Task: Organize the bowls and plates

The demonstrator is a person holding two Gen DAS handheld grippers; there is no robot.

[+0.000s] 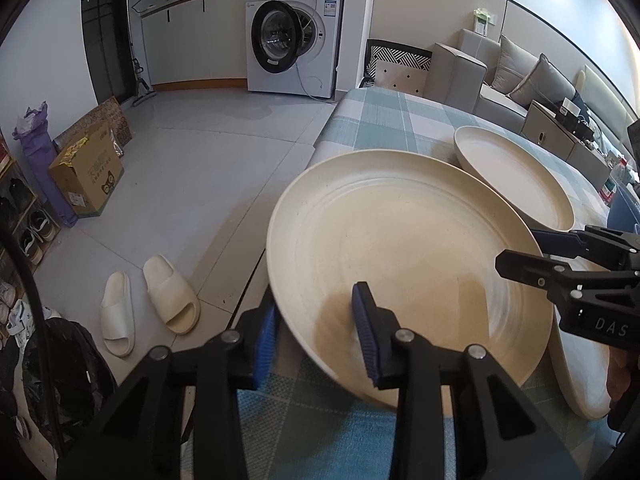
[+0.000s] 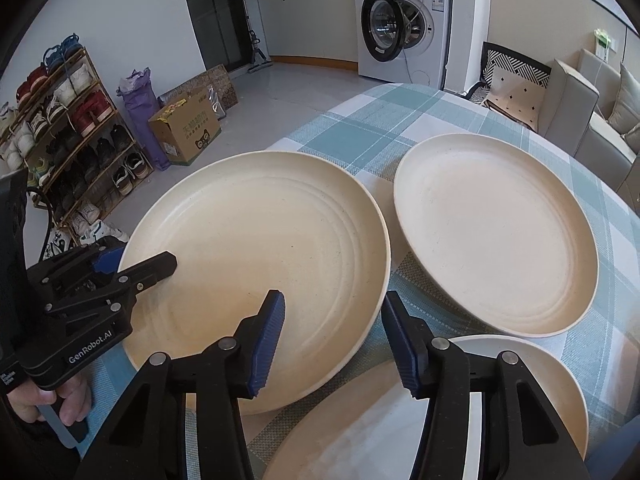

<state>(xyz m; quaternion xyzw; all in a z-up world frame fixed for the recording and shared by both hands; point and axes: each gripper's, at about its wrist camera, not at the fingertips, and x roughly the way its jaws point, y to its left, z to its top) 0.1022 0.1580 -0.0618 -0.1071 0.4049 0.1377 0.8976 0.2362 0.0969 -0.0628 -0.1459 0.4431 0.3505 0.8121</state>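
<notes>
A large cream plate point(image 1: 400, 248) point(image 2: 256, 248) lies at the left edge of the table with the blue checked cloth point(image 2: 360, 120). My left gripper point(image 1: 316, 300) point(image 2: 140, 260) is shut on the plate's near-left rim, one pad inside the dish and one outside. My right gripper point(image 2: 334, 296) point(image 1: 520, 248) straddles the plate's right rim with a gap still showing at the inner pad, so it stands open. A second cream plate point(image 2: 496, 236) point(image 1: 516, 176) sits just behind and to the right. A third plate point(image 2: 380, 420) lies under the right gripper.
Left of the table the floor drops away, with pale slippers point(image 1: 150, 300), a cardboard box point(image 2: 186, 132) and a shoe rack point(image 2: 68, 120). A washing machine point(image 2: 400, 28) stands at the back. A patterned chair point(image 2: 512, 76) and grey sofa point(image 1: 500, 76) border the far right.
</notes>
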